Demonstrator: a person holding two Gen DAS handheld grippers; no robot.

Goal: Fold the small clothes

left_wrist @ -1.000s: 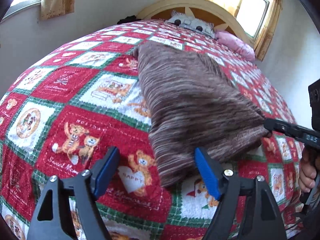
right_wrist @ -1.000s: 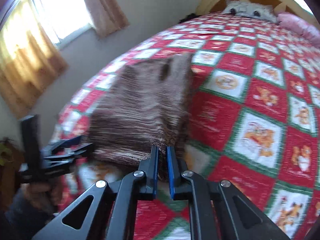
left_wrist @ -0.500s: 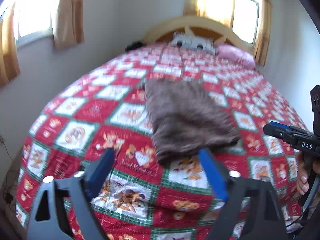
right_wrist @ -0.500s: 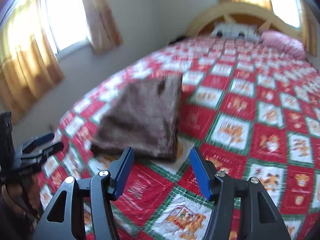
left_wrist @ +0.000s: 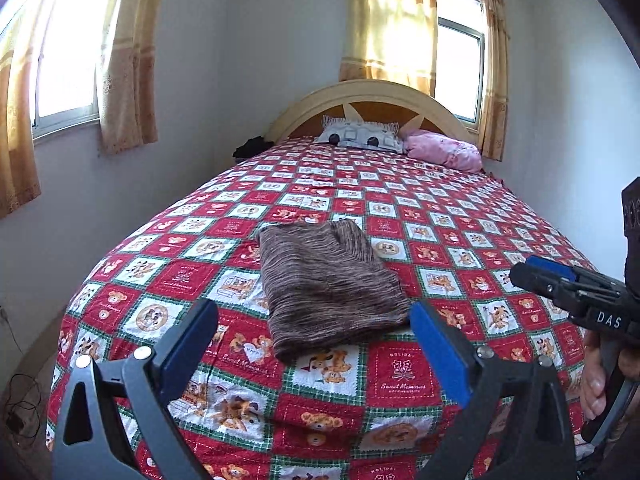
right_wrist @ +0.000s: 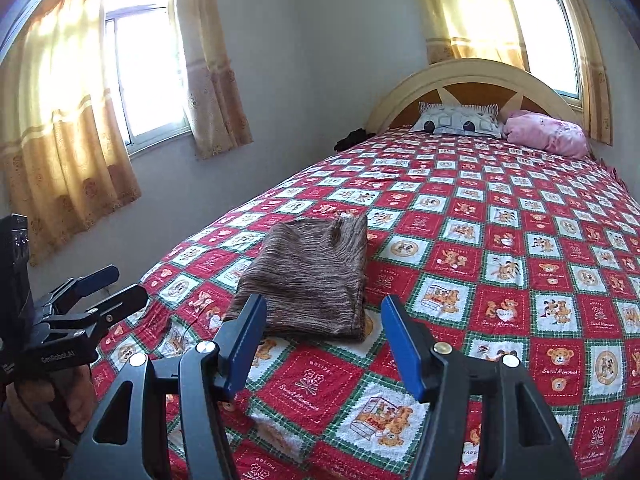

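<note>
A brown striped knit garment (left_wrist: 326,286) lies folded flat near the foot of the bed; it also shows in the right wrist view (right_wrist: 308,280). My left gripper (left_wrist: 316,344) is open and empty, held back from the garment's near edge. My right gripper (right_wrist: 320,342) is open and empty, also short of the garment. The right gripper shows at the right edge of the left wrist view (left_wrist: 560,280), and the left gripper shows at the left edge of the right wrist view (right_wrist: 100,292).
The bed carries a red, white and green teddy-bear quilt (left_wrist: 460,240). A grey patterned pillow (left_wrist: 360,138) and a pink pillow (left_wrist: 444,152) lie by the arched headboard (left_wrist: 372,92). Walls with curtained windows stand left and behind. Cables (left_wrist: 20,412) lie on the floor at left.
My right gripper let go of the garment's edge and opened. Both grippers pulled back and up from the bed, so the garment now lies farther away.
</note>
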